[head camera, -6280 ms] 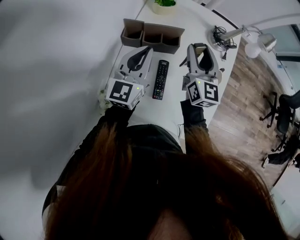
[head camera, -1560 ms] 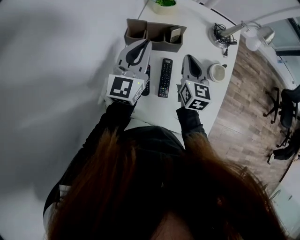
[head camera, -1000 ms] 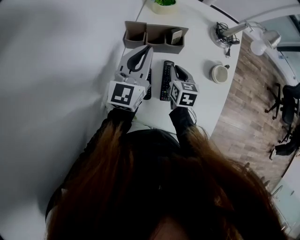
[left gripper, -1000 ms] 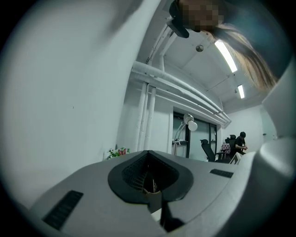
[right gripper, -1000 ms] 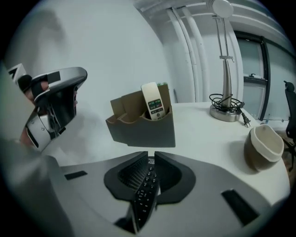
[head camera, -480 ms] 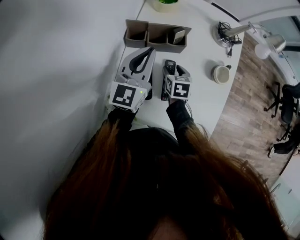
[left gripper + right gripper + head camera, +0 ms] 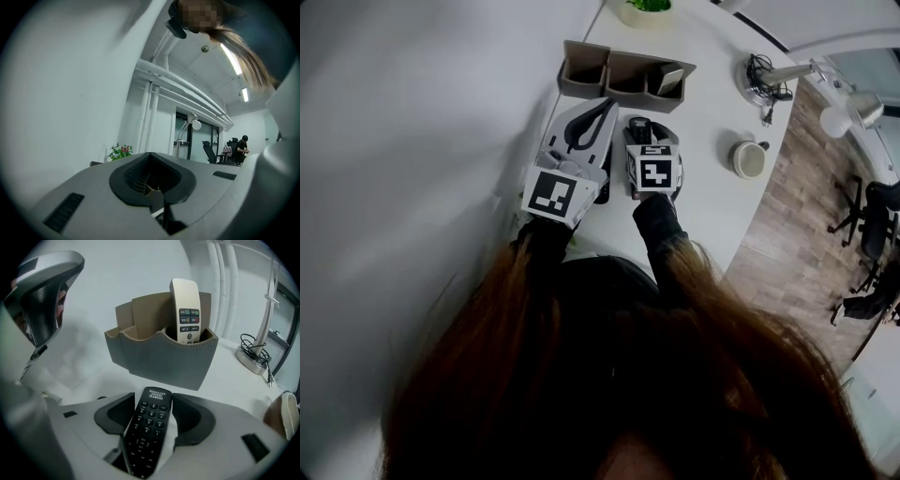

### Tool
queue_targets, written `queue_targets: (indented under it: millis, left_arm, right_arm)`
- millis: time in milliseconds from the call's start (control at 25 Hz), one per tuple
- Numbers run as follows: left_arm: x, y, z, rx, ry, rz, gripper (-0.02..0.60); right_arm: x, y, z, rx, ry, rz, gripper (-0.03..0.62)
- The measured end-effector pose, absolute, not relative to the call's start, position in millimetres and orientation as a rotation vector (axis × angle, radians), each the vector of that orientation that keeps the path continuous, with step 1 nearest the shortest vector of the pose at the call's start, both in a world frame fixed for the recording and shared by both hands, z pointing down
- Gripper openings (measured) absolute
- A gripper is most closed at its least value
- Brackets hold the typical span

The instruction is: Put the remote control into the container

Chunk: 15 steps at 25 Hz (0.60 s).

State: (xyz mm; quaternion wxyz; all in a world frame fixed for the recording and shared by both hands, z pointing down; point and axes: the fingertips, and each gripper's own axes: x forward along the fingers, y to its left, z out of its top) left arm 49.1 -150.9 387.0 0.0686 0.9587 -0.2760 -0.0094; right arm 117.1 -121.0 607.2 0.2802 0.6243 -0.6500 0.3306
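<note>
Head view: your L tool (image 7: pixel 603 107) reached toward the left end of the container (image 7: pixel 623 87) at the back of the bench (image 7: pixel 712 122). A dark thing (image 7: pixel 601 190) showed at its right side, mostly hidden, so can't tell what it was. Your R tool (image 7: pixel 649 141) sat just beside the L tool, tipped down over the black remote (image 7: pixel 639 126). The remote's far end stuck out past the jaws toward the container, near it but apart. A white remote (image 7: pixel 671 80) stood in the container's right compartment. A cup (image 7: pixel 748 159) sat well off to the right.

L tool view: the L tool (image 7: pixel 157 199) was clenched, tips together, w/ nothing gripped. Only a sliver of tan and black showed through the loop btwn the pads. Beyond were a plant (image 7: pixel 120 151) and a lamp (image 7: pixel 194 123).

R tool view: the R tool (image 7: pixel 155 417) was released. Its jaws had just been opening and stood wide w/ the black remote (image 7: pixel 149 432) lying lengthwise btwn them on the bench, buttons up. A gap showed on the remote's right side, so the pads weren't pressing. The container (image 7: pixel 159 362) stood straight ahead, w/ the white remote (image 7: pixel 186 310) upright in its right compartment. The black remote was still outside it. The cup (image 7: pixel 283 416) was at the right edge.
</note>
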Motion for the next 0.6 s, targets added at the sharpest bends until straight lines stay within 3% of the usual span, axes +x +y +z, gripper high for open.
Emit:
queue_targets:
  millis: [600]
  left_arm:
    - [41.6,-159.7,385.5,2.891,-0.882,-0.052,0.008]
  right_arm:
    - [119.3,-116.7,597.3,1.643,-1.865,0.871,0.224]
